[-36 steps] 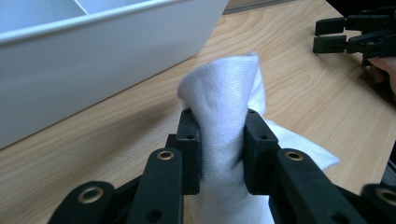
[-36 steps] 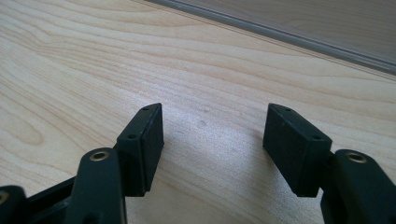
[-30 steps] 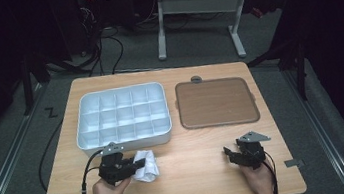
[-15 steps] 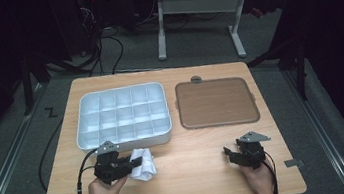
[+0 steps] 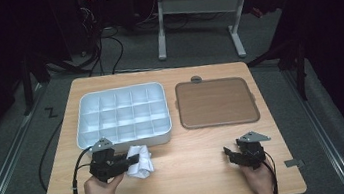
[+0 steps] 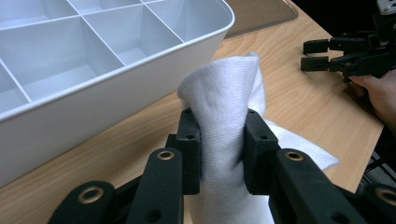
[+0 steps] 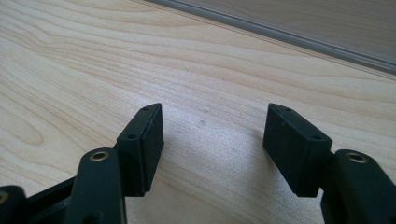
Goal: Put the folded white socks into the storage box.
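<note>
A crumpled white cloth [image 5: 142, 164] lies at the front left of the wooden table, just before the white compartment tray [image 5: 130, 143]. My left gripper [image 5: 135, 160] is shut on the cloth. In the left gripper view the cloth [image 6: 222, 93] bulges up between the black pads [image 6: 189, 140], and its tail rests on the table. Near the front right edge my right gripper [image 5: 229, 152] sits low over the bare wood. Its jaws stand open with nothing between them, as the right gripper view [image 7: 212, 126] shows.
The white tray's wall [image 6: 116, 88] stands close on the left of the cloth, and its compartments look empty. A flat brown tray [image 5: 216, 102] lies at the back right, with its rim [image 7: 303, 28] just beyond my right gripper. A person's hands hold both grippers.
My left gripper has shifted slightly to the left and towards the white tray, taking the cloth with it. The right gripper has kept still.
</note>
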Demonstrator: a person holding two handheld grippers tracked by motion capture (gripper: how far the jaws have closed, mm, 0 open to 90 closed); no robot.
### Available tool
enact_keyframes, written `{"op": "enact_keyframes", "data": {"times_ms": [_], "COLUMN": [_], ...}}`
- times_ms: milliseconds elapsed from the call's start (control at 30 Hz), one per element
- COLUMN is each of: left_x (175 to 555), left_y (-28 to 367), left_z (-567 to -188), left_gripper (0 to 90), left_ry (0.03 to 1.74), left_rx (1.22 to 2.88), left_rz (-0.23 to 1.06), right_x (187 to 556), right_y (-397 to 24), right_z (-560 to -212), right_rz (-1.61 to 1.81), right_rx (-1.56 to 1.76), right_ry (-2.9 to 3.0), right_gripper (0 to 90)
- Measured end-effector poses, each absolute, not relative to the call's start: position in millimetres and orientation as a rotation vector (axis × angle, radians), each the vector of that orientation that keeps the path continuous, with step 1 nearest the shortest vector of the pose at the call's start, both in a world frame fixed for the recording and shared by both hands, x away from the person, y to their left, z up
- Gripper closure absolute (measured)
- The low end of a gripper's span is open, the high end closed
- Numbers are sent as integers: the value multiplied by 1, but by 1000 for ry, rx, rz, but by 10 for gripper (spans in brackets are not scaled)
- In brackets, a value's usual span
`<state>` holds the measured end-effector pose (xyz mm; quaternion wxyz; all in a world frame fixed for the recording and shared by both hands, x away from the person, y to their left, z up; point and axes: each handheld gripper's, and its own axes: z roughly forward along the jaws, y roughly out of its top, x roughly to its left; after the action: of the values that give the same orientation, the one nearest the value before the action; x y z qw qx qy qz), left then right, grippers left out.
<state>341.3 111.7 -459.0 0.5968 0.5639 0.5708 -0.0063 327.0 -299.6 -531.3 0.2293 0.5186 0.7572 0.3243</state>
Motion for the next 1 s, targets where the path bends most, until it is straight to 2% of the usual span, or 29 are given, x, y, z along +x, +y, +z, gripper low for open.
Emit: {"op": "enact_keyframes", "data": {"times_ms": [1000], "left_x": [351], "left_y": [129], "left_z": [-430], "left_gripper": [722], "left_ry": [1303], "left_rx": [1263], "left_rz": [-19], "right_x": [327], "right_y": [-299], "right_z": [-531], "right_rz": [892], "right_rx": [1425], "right_ry": [2085], "right_gripper": [383]}}
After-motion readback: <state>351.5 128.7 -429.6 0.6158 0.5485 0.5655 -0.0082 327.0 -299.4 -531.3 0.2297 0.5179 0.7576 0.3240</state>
